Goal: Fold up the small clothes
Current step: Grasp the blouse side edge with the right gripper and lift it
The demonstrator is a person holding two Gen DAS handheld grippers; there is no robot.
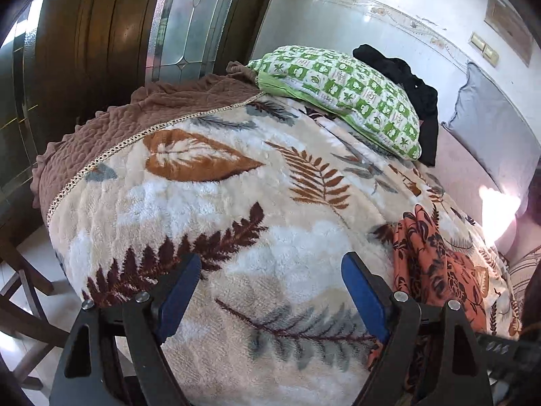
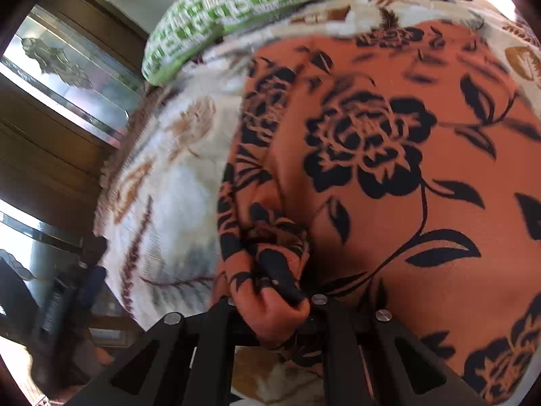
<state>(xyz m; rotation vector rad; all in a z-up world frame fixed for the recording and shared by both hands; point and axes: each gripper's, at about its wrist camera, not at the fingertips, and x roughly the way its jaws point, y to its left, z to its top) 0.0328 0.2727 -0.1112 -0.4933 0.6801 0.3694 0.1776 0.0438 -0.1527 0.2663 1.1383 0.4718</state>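
Observation:
An orange cloth printed with black flowers (image 2: 389, 142) lies spread on the leaf-patterned fleece blanket (image 2: 169, 182) and fills the right of the right wrist view. My right gripper (image 2: 270, 291) is shut on a bunched fold of this cloth at its near left edge, and the fabric wraps over the fingers and hides them. In the left wrist view the same orange cloth (image 1: 436, 264) lies crumpled at the right. My left gripper (image 1: 270, 270) hovers over the bare blanket (image 1: 209, 209) to the left of it. It is open, its blue pads (image 1: 182, 287) wide apart with nothing between them.
A green-and-white checked pillow (image 1: 341, 94) lies at the head of the bed with black clothing (image 1: 412, 91) behind it. A grey pillow (image 1: 487, 125) leans on the wall. A brown quilted cover (image 1: 135, 118) edges the bed, with a wooden door (image 1: 94, 34) and wooden furniture (image 1: 20, 291) to the left.

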